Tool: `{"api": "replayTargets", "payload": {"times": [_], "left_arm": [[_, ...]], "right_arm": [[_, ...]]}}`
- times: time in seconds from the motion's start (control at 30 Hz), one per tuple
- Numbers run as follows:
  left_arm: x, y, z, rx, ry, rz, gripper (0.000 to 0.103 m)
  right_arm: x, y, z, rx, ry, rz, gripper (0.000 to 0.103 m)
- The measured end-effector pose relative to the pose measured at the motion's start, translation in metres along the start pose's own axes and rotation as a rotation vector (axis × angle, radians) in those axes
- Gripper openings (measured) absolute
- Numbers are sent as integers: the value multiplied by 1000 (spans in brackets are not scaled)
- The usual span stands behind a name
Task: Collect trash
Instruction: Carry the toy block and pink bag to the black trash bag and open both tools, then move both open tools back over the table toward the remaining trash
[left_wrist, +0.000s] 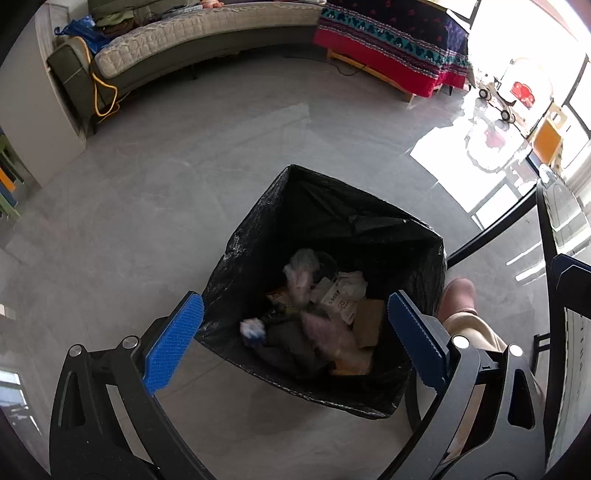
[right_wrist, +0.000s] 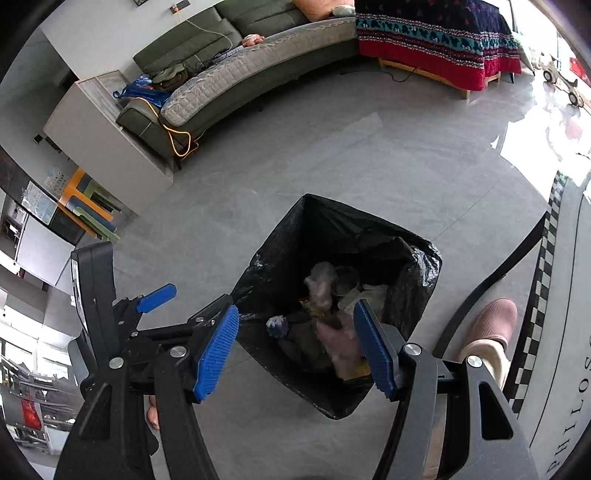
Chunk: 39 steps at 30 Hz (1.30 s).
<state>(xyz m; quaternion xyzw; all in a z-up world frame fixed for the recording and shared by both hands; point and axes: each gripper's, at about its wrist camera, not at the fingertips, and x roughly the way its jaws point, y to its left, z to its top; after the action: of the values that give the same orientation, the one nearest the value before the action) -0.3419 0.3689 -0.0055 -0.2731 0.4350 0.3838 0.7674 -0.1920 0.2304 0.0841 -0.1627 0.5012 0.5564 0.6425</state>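
Observation:
A bin lined with a black bag (left_wrist: 255, 229) stands on the grey floor, seen from above in both wrist views. Inside lie a crumpled white-and-blue wad (left_wrist: 253, 328), a white printed carton (left_wrist: 338, 297), brown cardboard (left_wrist: 369, 321) and a blurred pink wrapper (left_wrist: 327, 334). My left gripper (left_wrist: 295, 299) hangs open over the bin (right_wrist: 280, 229), its blue pads wide apart with nothing between them. My right gripper (right_wrist: 295, 308) is also open above the bin's near side, holding nothing. The pink wrapper (right_wrist: 338, 336) shows between its pads, down in the bag.
A person's foot in a pink slipper (right_wrist: 493, 323) stands right of the bin, beside a rug with a checkered border (right_wrist: 546, 266). A grey-green sofa (right_wrist: 229, 70) and a bed with a red patterned blanket (right_wrist: 436, 40) line the far wall. Black furniture legs (left_wrist: 487, 236) rise at right.

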Motion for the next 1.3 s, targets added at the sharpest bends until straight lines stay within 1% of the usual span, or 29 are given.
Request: {"api": "replayTargets", "payload": {"times": [0.17, 0.4, 0.57, 0.67, 0.73, 0.9, 1.0, 1.17, 1.3], "left_arm": [[-3, -16, -1, 48, 0, 0, 97], [-10, -35, 0, 82, -14, -27, 97], [-19, -54, -4, 117, -29, -69, 97], [-29, -72, -6, 143, -50, -99, 97], [-34, -87, -6, 173, -60, -118, 97], [-46, -133, -7, 262, -77, -169, 97], [-50, -161, -9, 312, -81, -198, 97], [-59, -209, -16, 386, -85, -283, 97], [-63, -255, -24, 476, -84, -311, 97]], "right_arm": [[-8, -6, -2, 18, -20, 8, 66], [-24, -15, -11, 34, -50, 8, 66], [-43, -26, -22, 46, -89, -3, 66], [-58, -38, -30, 69, -117, -9, 66], [-68, -47, -36, 84, -137, -18, 66], [-98, -84, -55, 153, -186, -56, 66], [-117, -109, -67, 197, -211, -96, 66], [-148, -151, -88, 270, -253, -156, 66], [-168, -185, -105, 331, -277, -200, 66]]}}
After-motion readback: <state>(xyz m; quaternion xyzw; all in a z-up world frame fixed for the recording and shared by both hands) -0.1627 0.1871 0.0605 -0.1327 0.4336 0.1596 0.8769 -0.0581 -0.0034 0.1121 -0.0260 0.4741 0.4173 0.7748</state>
